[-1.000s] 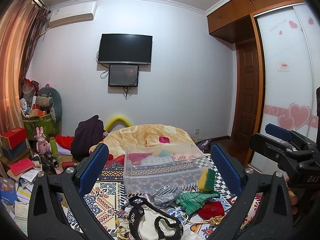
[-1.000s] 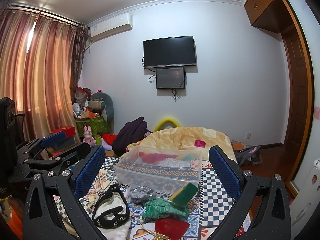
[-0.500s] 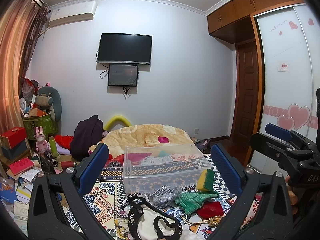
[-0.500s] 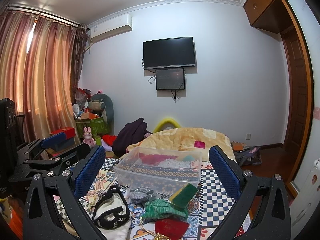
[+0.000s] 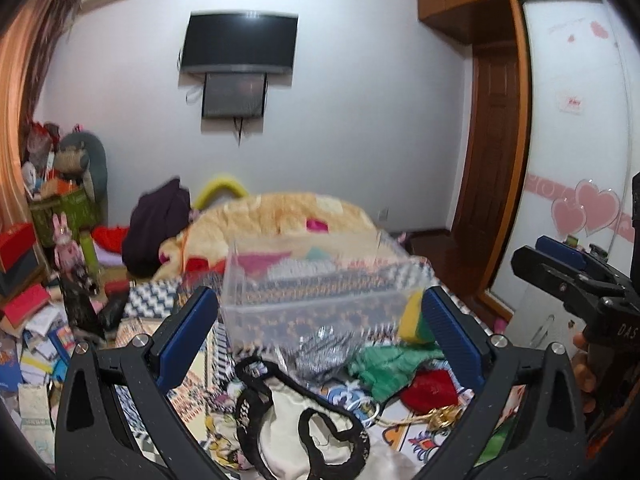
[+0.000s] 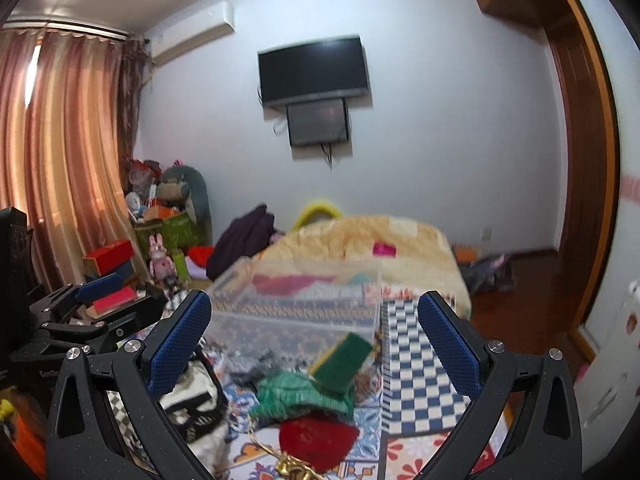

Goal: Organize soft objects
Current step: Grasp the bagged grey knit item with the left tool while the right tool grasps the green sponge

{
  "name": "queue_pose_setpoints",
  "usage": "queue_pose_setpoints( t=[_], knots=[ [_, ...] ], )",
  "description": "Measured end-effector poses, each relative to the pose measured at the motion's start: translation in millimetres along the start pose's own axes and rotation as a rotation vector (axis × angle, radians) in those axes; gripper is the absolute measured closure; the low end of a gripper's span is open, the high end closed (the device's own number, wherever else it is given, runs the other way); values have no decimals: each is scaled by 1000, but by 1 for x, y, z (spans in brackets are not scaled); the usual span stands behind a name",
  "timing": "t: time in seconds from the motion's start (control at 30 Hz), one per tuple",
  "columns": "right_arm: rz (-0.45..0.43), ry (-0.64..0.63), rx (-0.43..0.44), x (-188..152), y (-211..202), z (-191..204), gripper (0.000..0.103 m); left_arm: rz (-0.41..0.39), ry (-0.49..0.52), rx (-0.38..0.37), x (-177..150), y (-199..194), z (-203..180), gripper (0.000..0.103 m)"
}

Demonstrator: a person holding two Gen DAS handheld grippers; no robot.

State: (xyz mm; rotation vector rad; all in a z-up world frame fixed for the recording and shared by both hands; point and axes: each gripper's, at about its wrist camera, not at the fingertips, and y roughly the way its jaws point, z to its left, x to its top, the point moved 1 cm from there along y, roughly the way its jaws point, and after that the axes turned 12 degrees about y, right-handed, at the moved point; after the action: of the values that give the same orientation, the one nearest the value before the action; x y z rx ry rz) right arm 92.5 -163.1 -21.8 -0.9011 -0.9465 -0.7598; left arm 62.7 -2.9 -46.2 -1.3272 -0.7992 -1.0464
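Observation:
A clear plastic bin [image 5: 320, 292] [image 6: 296, 308] stands on the patterned bed cover with cloth pieces inside. In front of it lie a yellow-green sponge [image 5: 414, 318] [image 6: 340, 362], a green knit piece [image 5: 386, 366] [image 6: 300, 398], a red pouch [image 5: 430, 390] [image 6: 316, 440], a grey mesh piece [image 5: 320, 350] and a white cloth with black trim [image 5: 296, 420]. My left gripper [image 5: 320, 320] is open above these items, holding nothing. My right gripper [image 6: 314, 328] is open too, hovering over the sponge and green knit; it also shows at the right edge [image 5: 560, 264] of the left wrist view.
A yellow blanket [image 5: 280, 216] and dark clothing [image 5: 156, 232] lie behind the bin. Boxes, toys and papers [image 5: 36, 320] crowd the floor on the left. A wooden door [image 5: 492, 160] and a wardrobe with hearts [image 5: 588, 208] stand on the right. A TV [image 5: 240, 42] hangs on the wall.
Both grippers have tipped downward and moved closer to the bin and the soft items, which now look larger and blurred. Both stay open and nothing was picked up.

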Motion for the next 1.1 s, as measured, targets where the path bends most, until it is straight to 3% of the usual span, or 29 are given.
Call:
queue_pose_setpoints(
  t=[0.37,0.43,0.5,0.73,1.03,1.1],
  knots=[
    [158,72,-46,-29,45,-35,0,211,-25,-75,-36,72,1,0],
    [179,82,-57,-34,51,-40,2,237,-30,-91,-40,81,0,9],
    [201,89,-65,-38,57,-43,6,270,-25,-111,-42,92,-2,19],
    [285,159,-24,-45,76,-53,26,340,-5,-144,-53,115,-10,20],
    [357,186,49,-56,86,-47,60,404,-104,-160,-63,136,3,35],
    [358,184,56,-57,85,-46,63,413,-100,-155,-62,138,3,40]
  ],
)
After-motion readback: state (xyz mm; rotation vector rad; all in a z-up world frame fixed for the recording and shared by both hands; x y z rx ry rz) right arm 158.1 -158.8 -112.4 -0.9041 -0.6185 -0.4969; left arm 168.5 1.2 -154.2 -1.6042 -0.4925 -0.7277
